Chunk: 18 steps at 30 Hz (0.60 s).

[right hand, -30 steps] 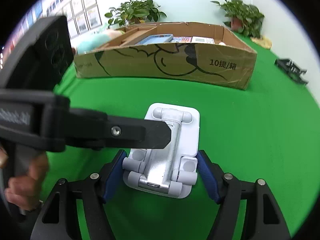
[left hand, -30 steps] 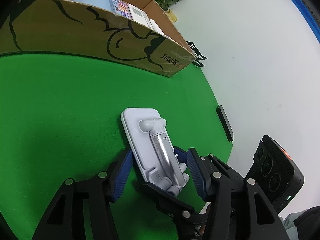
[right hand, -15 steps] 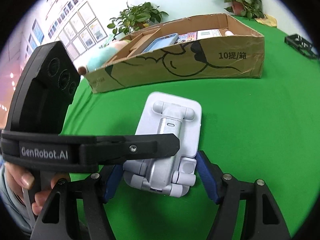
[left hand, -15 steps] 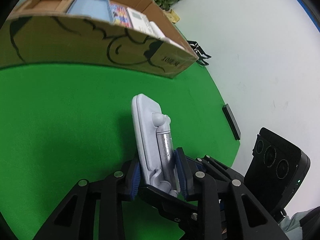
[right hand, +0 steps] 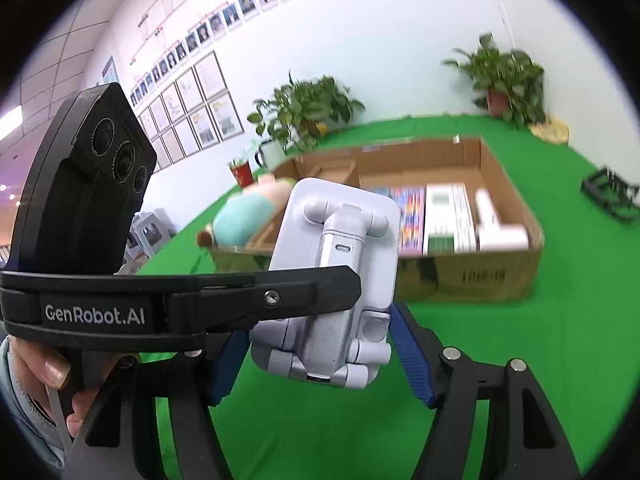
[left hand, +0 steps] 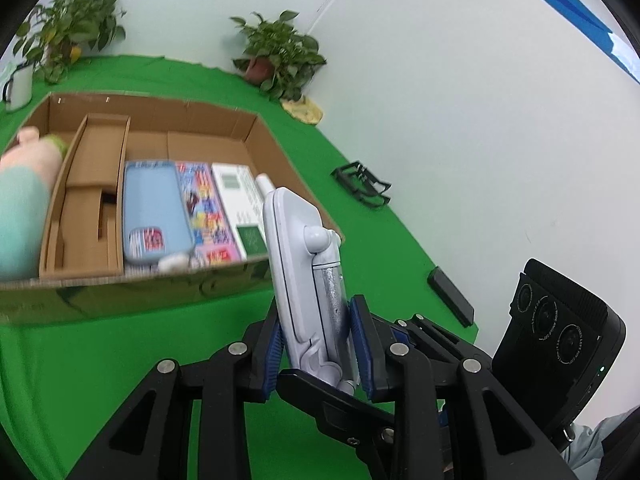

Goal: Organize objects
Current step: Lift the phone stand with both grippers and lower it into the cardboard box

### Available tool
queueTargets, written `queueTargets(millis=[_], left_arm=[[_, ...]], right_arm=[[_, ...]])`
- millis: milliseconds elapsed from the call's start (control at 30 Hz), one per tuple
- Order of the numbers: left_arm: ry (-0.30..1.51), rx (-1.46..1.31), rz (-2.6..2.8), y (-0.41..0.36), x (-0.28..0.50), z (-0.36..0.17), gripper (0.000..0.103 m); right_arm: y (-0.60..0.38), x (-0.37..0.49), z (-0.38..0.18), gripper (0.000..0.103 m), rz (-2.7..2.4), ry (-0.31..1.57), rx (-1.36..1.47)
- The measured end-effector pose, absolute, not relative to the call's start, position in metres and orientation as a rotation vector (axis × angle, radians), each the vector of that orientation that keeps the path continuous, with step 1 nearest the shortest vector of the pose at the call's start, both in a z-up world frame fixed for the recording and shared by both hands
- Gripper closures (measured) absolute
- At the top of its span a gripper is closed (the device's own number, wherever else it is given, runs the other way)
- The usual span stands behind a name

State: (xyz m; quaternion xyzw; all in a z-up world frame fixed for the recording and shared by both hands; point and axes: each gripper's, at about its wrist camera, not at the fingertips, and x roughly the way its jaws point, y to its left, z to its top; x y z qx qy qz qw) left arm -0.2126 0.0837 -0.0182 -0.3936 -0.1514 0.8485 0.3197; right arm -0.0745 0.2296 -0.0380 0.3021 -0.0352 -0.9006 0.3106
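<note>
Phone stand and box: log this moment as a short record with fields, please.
held item: white folding phone stand, lifted off the green cloth
left gripper: pads pressed on the stand's faces
right gripper: blue pads flank the stand's base; contact unclear
destination: open cardboard box, behind the stand
box contents: blue case, colourful booklet, white boxes

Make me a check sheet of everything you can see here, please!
Surface: green cloth covering the table.
Job's things: white phone stand held up off the cloth; cardboard box holding a blue case, colourful packs, a white box and a plush toy.
Clutter: black rack, black slab, mug.
Grippers: left gripper shut on the stand; right gripper with pads at the stand's sides, contact unclear.
Cables: nothing seen.
Surroundings: potted plants, white wall, framed pictures.
</note>
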Motion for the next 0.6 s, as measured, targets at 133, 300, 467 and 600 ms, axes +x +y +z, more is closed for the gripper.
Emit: queueTargets(millis=[133, 300, 467, 600], left_arm=[[-0.372, -0.99, 2.241, 0.088, -0.214, -0.002, 0.074], [-0.349, -0.981, 2.243, 0.097, -0.224, 0.007, 0.074], [-0.335, -0.944, 2.256, 0.096, -0.229, 0.02, 0.075], [-0.33, -0.916, 2.272, 0.095, -0.238, 0.042, 0.075]], right_arm=[[0.231, -0.08, -0.024, 0.036, -2.405, -0.09, 0.739], [0.234, -0.093, -0.017, 0.036, -2.425, -0.107, 0.724], [0.235, -0.105, -0.005, 0.036, -2.432, -0.105, 0.695], [0.236, -0.119, 0.008, 0.036, -2.425, -0.109, 0.669]])
